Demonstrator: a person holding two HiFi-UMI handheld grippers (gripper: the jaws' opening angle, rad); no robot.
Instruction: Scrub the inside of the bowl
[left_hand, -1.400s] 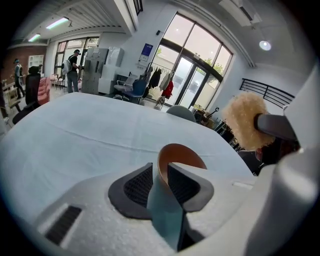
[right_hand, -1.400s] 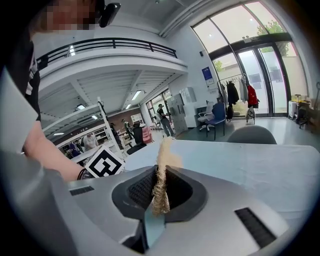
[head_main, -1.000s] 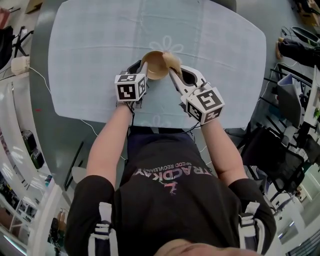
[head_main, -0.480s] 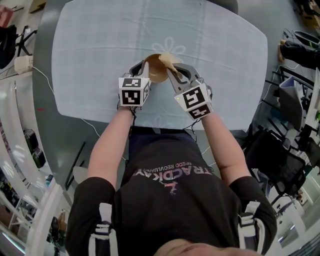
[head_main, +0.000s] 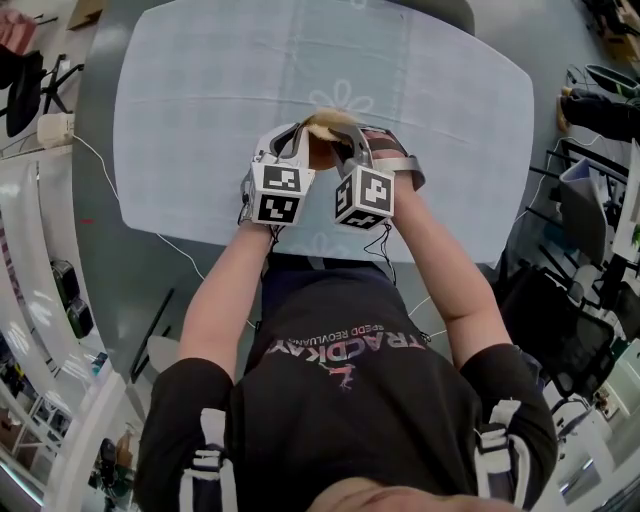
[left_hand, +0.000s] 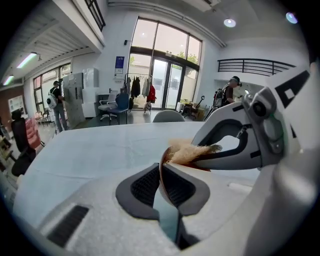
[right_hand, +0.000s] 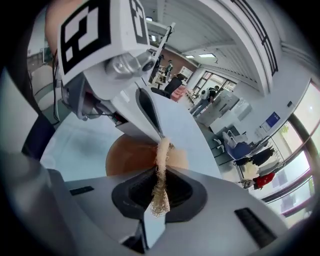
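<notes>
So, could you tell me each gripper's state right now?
Left gripper: just closed on the bowl, gripping its rim.
Right gripper: shut on the scrubber.

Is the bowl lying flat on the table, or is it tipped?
Tipped. The left tool, whose jaws have just been closing, pinches the rim of the bowl, which stands nearly on edge above the table.

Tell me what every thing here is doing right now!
bowl: tipped on edge, rim pinched.
scrub pad: squeezed flat, reaching the bowl.
left gripper: jaws have just been closing, now shut on the bowl's rim.
right gripper: shut on the scrub pad.
tablecloth: spread flat.
</notes>
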